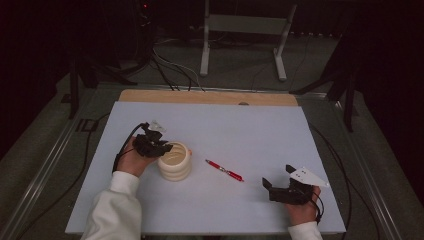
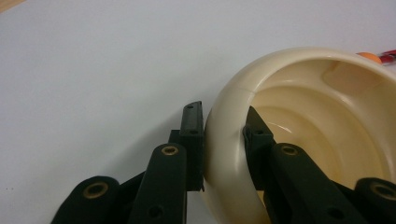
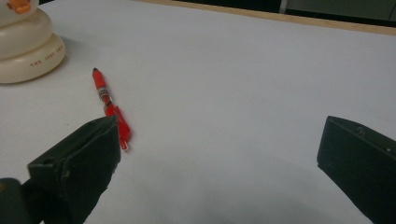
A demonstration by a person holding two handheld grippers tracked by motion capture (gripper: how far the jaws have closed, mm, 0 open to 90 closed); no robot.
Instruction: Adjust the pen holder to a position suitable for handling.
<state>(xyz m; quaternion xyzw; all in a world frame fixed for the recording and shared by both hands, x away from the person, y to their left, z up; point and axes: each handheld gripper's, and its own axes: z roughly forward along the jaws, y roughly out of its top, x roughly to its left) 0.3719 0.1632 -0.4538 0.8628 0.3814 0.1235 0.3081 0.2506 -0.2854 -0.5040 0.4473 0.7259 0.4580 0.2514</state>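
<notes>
— Where the cream ribbed cup (image 1: 175,161) stood left of centre, what held it?
— Left gripper (image 2: 223,140), jaws clamped across its rim; base hidden.
— Right gripper (image 3: 219,158)?
— Agape, empty, near red pen (image 3: 109,108); cup lettering illegible

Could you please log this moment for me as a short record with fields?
surface: pale blue-white table sheet on a wooden board
container: cream ribbed plastic cup, upright, left of centre
pen: red plastic pen, lying flat between the cup and the right hand-held gripper, touched by nothing
left hand-held gripper: jaws clamp the cup's rim, one outside, one inside
right hand-held gripper: open, holding nothing, low over the sheet, near the pen
</notes>
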